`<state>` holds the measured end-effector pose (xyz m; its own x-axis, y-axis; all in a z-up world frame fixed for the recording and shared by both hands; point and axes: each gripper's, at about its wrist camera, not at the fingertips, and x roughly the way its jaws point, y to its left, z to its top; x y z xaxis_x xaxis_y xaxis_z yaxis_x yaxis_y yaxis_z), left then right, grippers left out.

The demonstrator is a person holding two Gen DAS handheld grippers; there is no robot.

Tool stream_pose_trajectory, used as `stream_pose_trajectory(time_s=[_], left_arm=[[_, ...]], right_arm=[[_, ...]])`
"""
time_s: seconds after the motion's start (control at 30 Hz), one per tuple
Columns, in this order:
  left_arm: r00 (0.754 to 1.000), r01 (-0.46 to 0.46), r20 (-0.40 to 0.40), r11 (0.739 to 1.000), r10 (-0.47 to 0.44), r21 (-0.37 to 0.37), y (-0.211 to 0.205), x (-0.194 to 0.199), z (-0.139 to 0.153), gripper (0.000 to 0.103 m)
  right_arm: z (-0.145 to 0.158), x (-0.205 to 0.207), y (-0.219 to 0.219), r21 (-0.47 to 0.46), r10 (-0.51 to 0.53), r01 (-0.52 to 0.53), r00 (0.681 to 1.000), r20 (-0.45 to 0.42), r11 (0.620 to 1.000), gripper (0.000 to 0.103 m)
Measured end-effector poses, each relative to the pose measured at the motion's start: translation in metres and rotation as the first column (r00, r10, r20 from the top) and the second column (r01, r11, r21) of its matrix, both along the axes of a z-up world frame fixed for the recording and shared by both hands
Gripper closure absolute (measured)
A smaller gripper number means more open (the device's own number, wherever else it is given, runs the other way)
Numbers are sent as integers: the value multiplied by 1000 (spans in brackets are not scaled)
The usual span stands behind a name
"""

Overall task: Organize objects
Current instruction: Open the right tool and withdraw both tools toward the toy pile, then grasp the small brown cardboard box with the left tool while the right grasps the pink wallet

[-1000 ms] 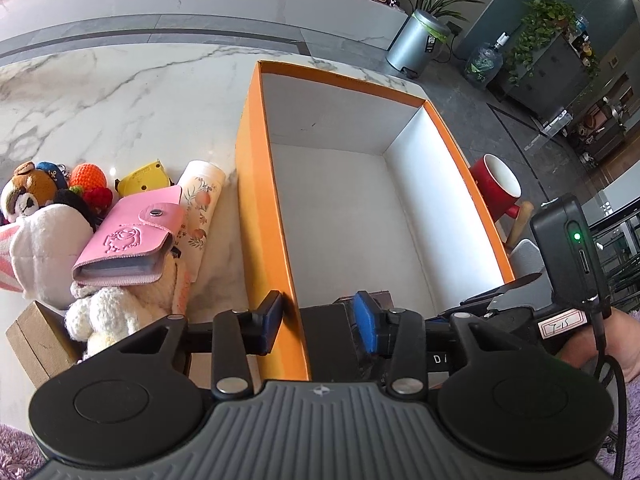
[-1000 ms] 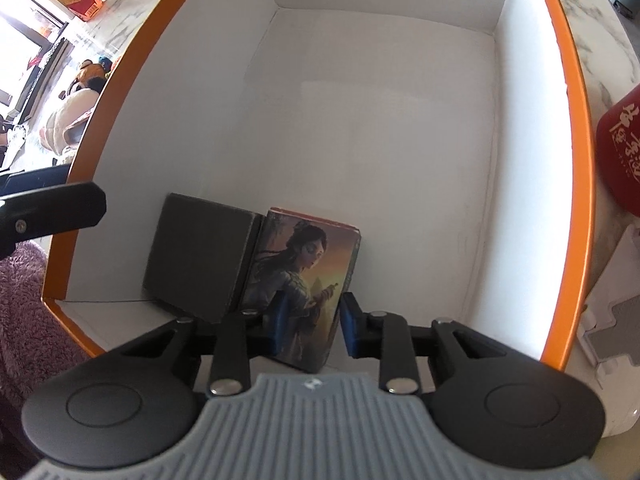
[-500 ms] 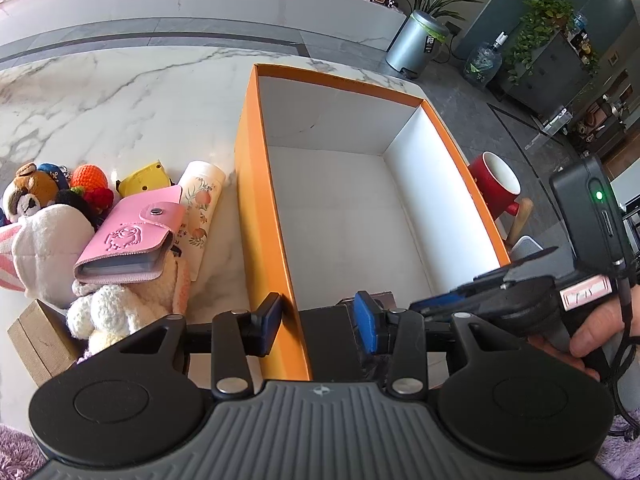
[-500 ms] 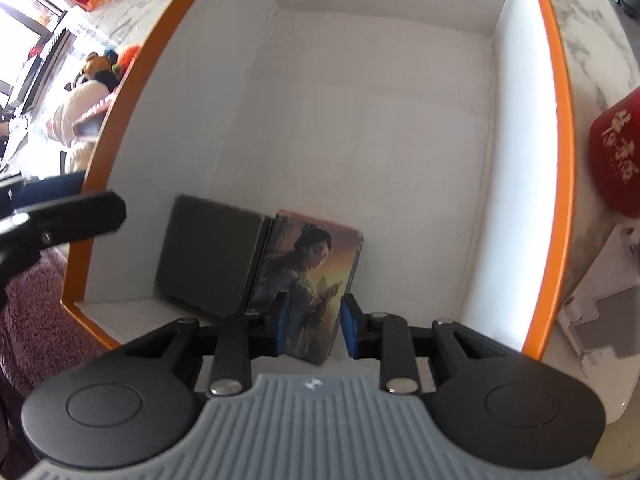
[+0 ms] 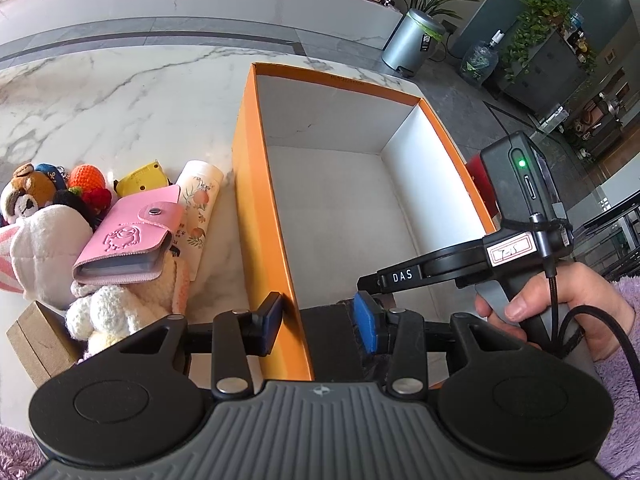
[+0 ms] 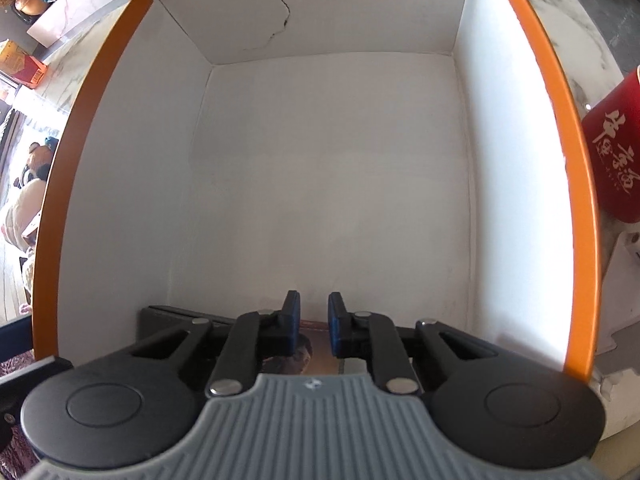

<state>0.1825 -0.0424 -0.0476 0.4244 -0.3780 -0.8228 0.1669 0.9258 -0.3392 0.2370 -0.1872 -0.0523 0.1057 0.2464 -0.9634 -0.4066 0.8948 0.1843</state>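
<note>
An orange box (image 5: 260, 200) with a white inside stands on the marble table. My left gripper (image 5: 320, 320) straddles its near left wall: one pad is outside on the wall, the other on a black case (image 5: 332, 340) inside, and both press. My right gripper (image 6: 316, 316) hangs over the box's near end, its jaws closing with nothing between them. Beneath its fingers lies a box with a painted figure (image 6: 308, 356), mostly hidden, beside the black case (image 6: 168, 316). The left wrist view shows the right gripper (image 5: 368, 280) from the side, held by a hand (image 5: 560, 312).
Left of the box lies a pile: a pink card wallet (image 5: 128, 240), a white tube with a peach print (image 5: 200, 204), plush toys (image 5: 40, 240), a yellow item (image 5: 140, 178) and a wooden block (image 5: 36, 340). A red mug (image 6: 616, 152) and a white stand (image 6: 624, 300) sit right of the box.
My right gripper has come off the painted-figure box and risen a little, and its jaws have narrowed. That box now lies mostly under its fingers. My left gripper has not moved.
</note>
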Motion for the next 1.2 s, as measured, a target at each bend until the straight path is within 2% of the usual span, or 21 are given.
stream_pose_trajectory(time_s=[0.23, 0.4, 0.47, 0.5, 0.53, 0.57, 0.63, 0.7, 0.77, 0.8, 0.87, 0.97, 1.2], left_arm=[[1000, -16, 9, 1000, 16, -27, 7, -3, 2, 57], [997, -41, 68, 999, 43, -24, 26, -17, 23, 53], [993, -62, 98, 998, 63, -19, 41, -24, 36, 52], [991, -71, 114, 997, 72, -13, 49, -28, 41, 52], [988, -87, 130, 996, 87, -7, 59, -31, 48, 49], [984, -107, 140, 994, 106, -2, 69, -34, 54, 46], [977, -157, 147, 988, 154, 6, 91, -40, 62, 44], [967, -214, 143, 977, 209, 21, 111, -43, 64, 41], [954, -278, 128, 959, 270, 48, 130, -44, 60, 34], [949, -299, 122, 953, 290, 57, 136, -45, 57, 29], [941, -330, 102, 942, 323, 59, 147, -48, 47, 20], [929, -370, 39, 927, 368, 55, 162, -47, 25, 19], [887, -450, -82, 891, 454, 66, 178, -36, -23, 19]], right_arm=[[15, -8, 1, 15, 16, -17, 999, 40, 1000, 88], [61, -31, 2, 60, 47, -56, 988, 147, 997, 88], [77, -45, 24, 97, 78, -97, 980, 184, 991, 87], [99, -48, 33, 111, 96, -121, 974, 208, 986, 86], [104, -42, 16, 128, 114, -147, 966, 233, 981, 86], [131, -48, 6, 147, 130, -172, 958, 256, 974, 85], [122, -52, 35, 191, 158, -219, 944, 291, 957, 85], [143, -68, 47, 230, 193, -270, 931, 309, 935, 84], [140, -87, 83, 244, 239, -324, 916, 322, 914, 84], [122, -85, 105, 245, 264, -351, 907, 327, 904, 84], [129, -100, 114, 235, 301, -387, 895, 329, 892, 84], [111, -108, 136, 216, 330, -406, 890, 315, 888, 83], [76, -101, 166, 138, 334, -384, 897, 288, 913, 83]])
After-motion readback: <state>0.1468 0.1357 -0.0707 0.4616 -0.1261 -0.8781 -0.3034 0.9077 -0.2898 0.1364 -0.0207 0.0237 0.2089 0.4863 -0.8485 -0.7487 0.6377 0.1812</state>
